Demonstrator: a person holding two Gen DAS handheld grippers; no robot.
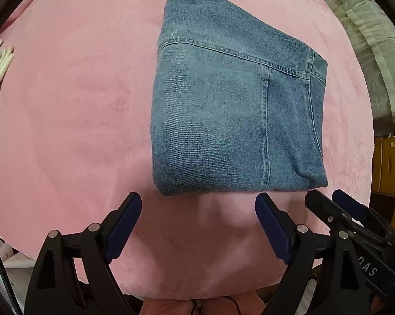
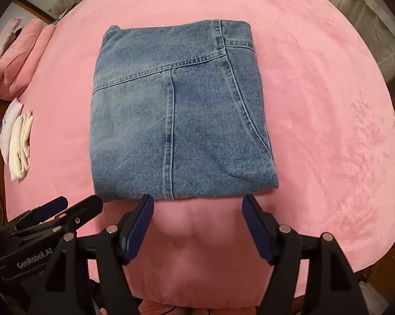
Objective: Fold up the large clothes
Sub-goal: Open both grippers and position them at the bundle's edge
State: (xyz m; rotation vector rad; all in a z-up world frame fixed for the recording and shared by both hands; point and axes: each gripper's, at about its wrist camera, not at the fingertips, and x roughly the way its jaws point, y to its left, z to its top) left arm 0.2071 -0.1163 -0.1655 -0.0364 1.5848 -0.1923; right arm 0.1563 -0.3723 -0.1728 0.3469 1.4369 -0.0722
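Note:
A pair of blue jeans [image 1: 223, 110] lies folded into a compact rectangle on the pink bed cover [image 1: 79, 105]. The same folded jeans [image 2: 176, 115] fill the middle of the right wrist view. My left gripper [image 1: 198, 204] hangs open just in front of the jeans' near edge, with only pink cover between its fingers. My right gripper [image 2: 197, 204] is open too, its fingertips level with the near fold and apart from the denim. Each gripper shows in the other's view: the right one [image 1: 336, 202] at lower right, the left one [image 2: 74, 204] at lower left.
Folded cream cloth [image 2: 20, 147] lies at the bed's left edge, with a pink pillow [image 2: 19, 60] beyond it. Wooden drawers [image 1: 391, 165] stand past the bed's right side, and pale curtains [image 1: 368, 26] hang behind. The pink cover [image 2: 328, 131] spreads wide around the jeans.

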